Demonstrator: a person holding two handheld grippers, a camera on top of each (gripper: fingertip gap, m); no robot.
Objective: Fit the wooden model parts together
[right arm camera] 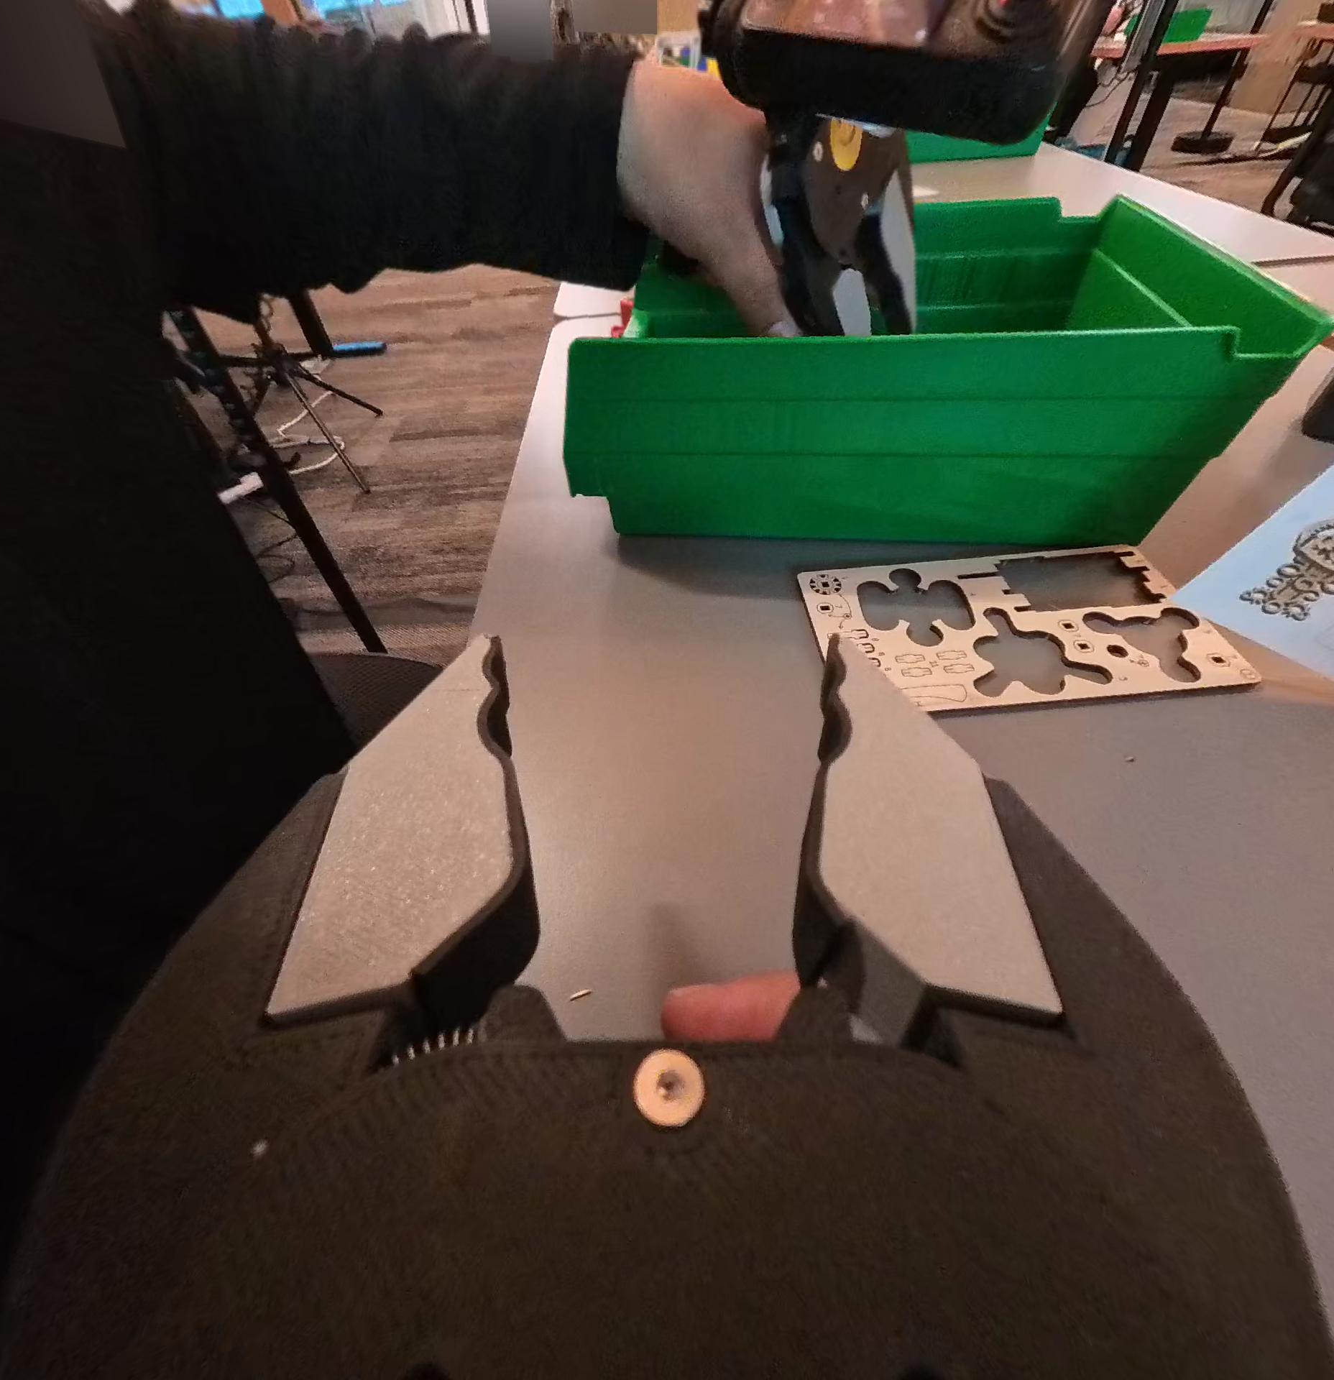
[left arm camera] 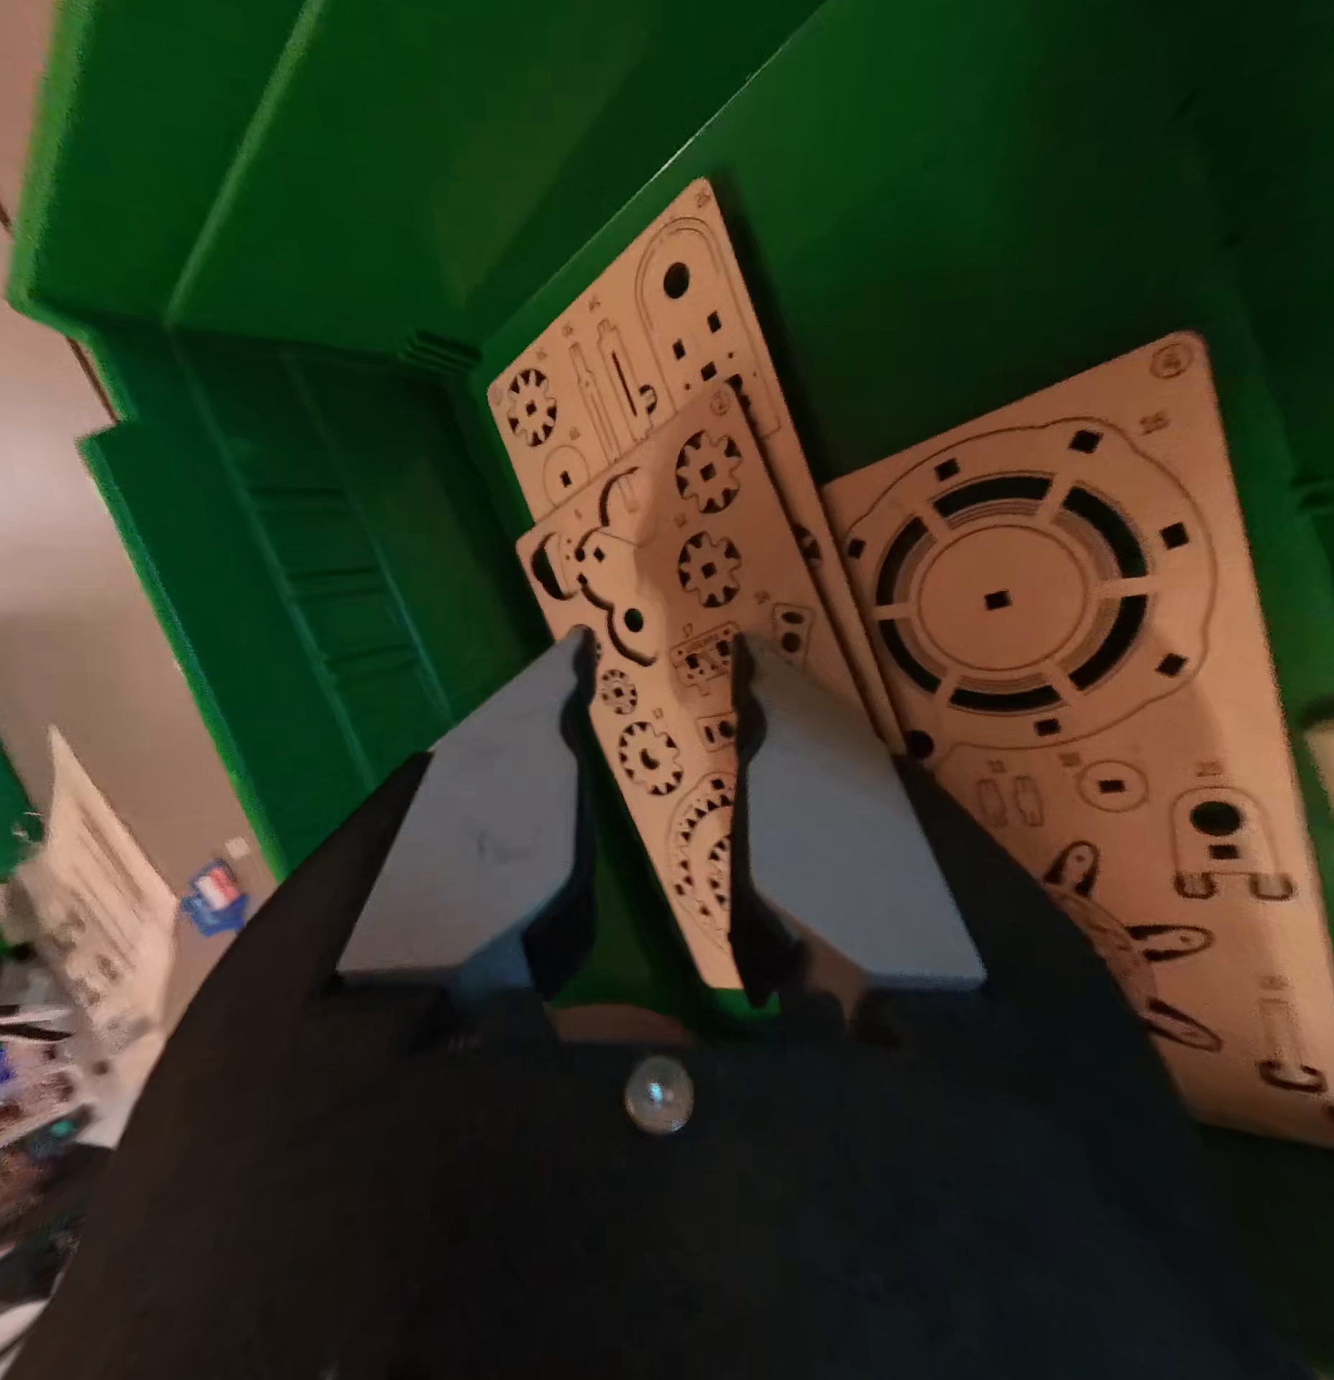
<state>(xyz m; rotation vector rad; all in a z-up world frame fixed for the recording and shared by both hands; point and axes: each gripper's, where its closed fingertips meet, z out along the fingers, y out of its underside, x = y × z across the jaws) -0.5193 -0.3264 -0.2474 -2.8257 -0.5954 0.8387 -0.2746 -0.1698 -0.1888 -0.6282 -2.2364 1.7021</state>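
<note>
Three wooden part sheets lie in a green bin (left arm camera: 350, 224): a sheet with gear cut-outs (left arm camera: 705, 523) on top of a second sheet (left arm camera: 649, 336), and a sheet with a large ring pattern (left arm camera: 1022, 597) to the right. My left gripper (left arm camera: 660, 642) is down in the bin with its jaws partly open, and the gear sheet runs between and behind the fingers. It also shows in the right wrist view (right arm camera: 858, 299), held by a hand (right arm camera: 694, 187). My right gripper (right arm camera: 664, 657) is wide open and empty above the grey table (right arm camera: 649, 784).
The bin (right arm camera: 873, 433) stands at the table's far left. A wooden sheet with its parts punched out (right arm camera: 1022, 635) lies flat in front of it. A printed instruction sheet (right arm camera: 1291, 567) lies at the right edge. The table's left edge drops to the floor. Tip to tip, the grippers are about 30 centimetres apart.
</note>
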